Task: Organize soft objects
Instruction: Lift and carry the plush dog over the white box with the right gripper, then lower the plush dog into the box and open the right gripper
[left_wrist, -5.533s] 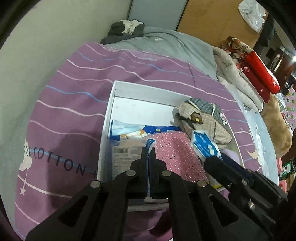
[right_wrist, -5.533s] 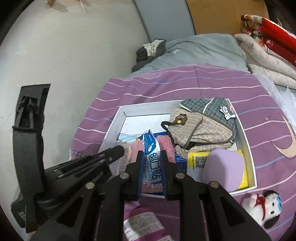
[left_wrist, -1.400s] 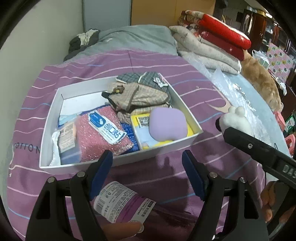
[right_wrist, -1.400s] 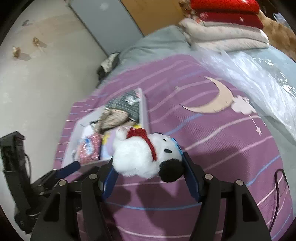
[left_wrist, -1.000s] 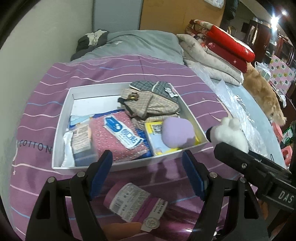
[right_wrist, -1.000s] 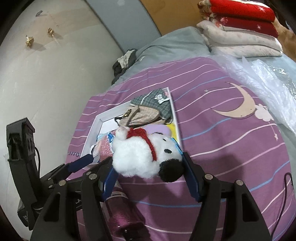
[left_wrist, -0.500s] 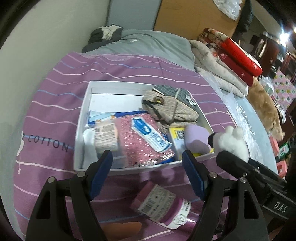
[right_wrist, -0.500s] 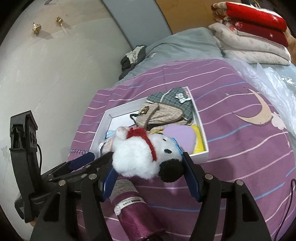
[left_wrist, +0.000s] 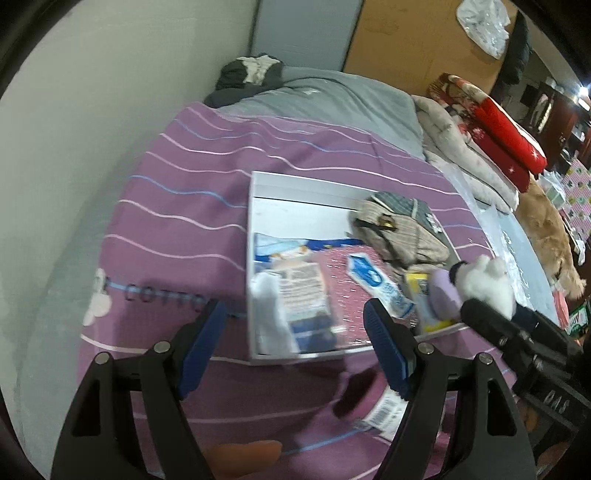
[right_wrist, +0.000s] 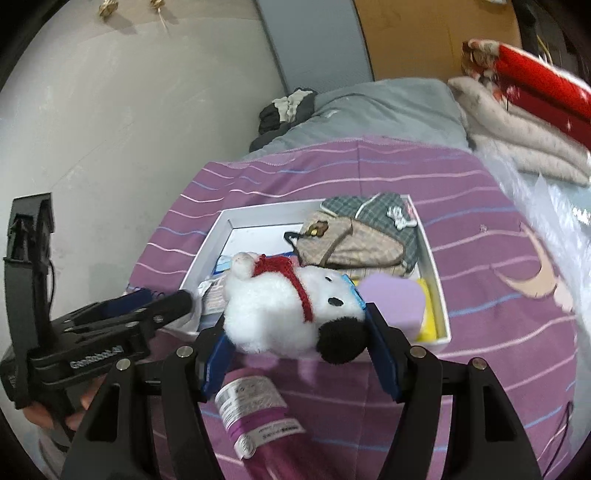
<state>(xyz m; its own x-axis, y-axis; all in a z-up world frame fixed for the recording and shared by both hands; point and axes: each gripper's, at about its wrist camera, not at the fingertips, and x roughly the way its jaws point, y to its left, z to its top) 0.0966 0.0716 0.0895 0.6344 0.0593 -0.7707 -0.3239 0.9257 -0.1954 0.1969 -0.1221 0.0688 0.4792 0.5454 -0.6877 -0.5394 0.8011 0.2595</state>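
Right gripper (right_wrist: 295, 339) clamped on a white plush dog (right_wrist: 288, 306) above the near edge of the white box (right_wrist: 430, 258) on the purple bedspread (right_wrist: 480, 350), left gripper (left_wrist: 295, 350) spread wide and empty by the box's near left corner, purple packet (right_wrist: 255, 413) lying before the box

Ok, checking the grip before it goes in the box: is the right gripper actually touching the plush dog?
Touching. The right wrist view shows the right gripper with both blue pads pressed into the plush dog, no gap either side.
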